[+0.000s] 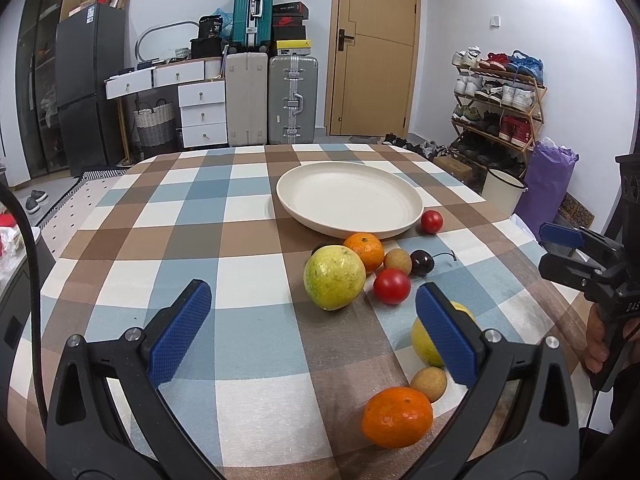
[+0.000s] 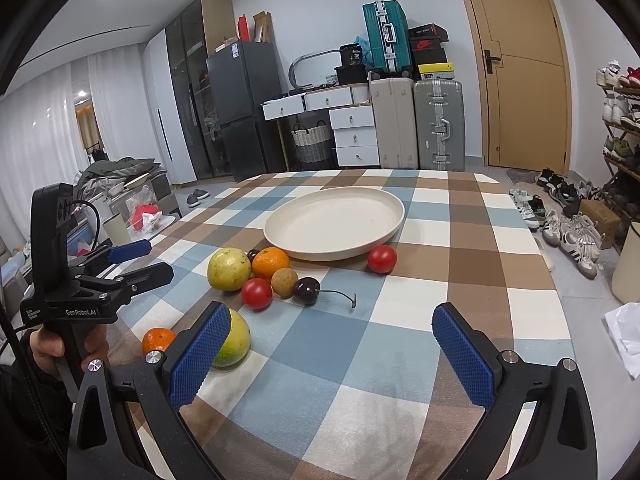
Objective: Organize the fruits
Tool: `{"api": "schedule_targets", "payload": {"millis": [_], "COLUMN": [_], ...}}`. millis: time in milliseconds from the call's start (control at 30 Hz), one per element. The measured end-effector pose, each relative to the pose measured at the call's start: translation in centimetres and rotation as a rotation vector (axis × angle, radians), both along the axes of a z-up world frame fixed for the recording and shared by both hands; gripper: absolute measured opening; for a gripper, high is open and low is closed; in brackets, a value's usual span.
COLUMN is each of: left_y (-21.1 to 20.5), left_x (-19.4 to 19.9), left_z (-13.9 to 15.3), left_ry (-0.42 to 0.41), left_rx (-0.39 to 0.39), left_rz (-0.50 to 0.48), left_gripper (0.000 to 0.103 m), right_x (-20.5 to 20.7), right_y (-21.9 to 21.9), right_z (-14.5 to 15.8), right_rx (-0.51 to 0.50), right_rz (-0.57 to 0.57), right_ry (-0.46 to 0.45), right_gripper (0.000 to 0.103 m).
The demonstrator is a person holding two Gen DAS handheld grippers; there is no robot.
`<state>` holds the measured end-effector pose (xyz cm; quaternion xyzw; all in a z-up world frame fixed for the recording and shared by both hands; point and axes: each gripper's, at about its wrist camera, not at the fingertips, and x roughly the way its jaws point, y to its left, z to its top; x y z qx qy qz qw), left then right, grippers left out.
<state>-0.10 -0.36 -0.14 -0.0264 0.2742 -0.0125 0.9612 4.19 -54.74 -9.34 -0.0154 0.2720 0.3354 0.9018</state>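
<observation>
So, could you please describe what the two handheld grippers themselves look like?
Both the left gripper and the right gripper are black plastic with blue textured finger pads and silver screws. The left one's body carries white "GenRobot.AI" lettering and a black cable.

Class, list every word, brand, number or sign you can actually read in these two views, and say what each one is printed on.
"GenRobot.AI": white letters on the left gripper's black body.
"DAS": partial letters on the right gripper's body.
"36": on the black bag atop the drawers.
Swoosh logo, no words: on the red shoe box.
Too small or blurred: the fine print beside "GenRobot.AI", the fridge sticker, the other shoe box labels.
</observation>
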Motion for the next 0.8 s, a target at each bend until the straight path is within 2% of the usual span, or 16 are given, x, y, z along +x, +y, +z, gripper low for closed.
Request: {"api": "schedule_targets", "payload": {"millis": [567,800], "left_y": [0.4,0.6], "left_x": [-0.3,-0.3], "left_z": [0.2,0.2], "left_ry": [0.01,0.011], "left_rx": [-0.007,-0.007], "left_rz": [0.017,0.019], "left_gripper": [0.102,0.102], "right_x": [-0.1,0.0], "right_y": [0.5,1.2], "right_z": [0.0,-0.2], "right_rx": [-0.027,-0.067], "right_rz": [0.017,0.013], "right_ry": [0.009,0.011], "right_gripper": [0.103,0.103]}}
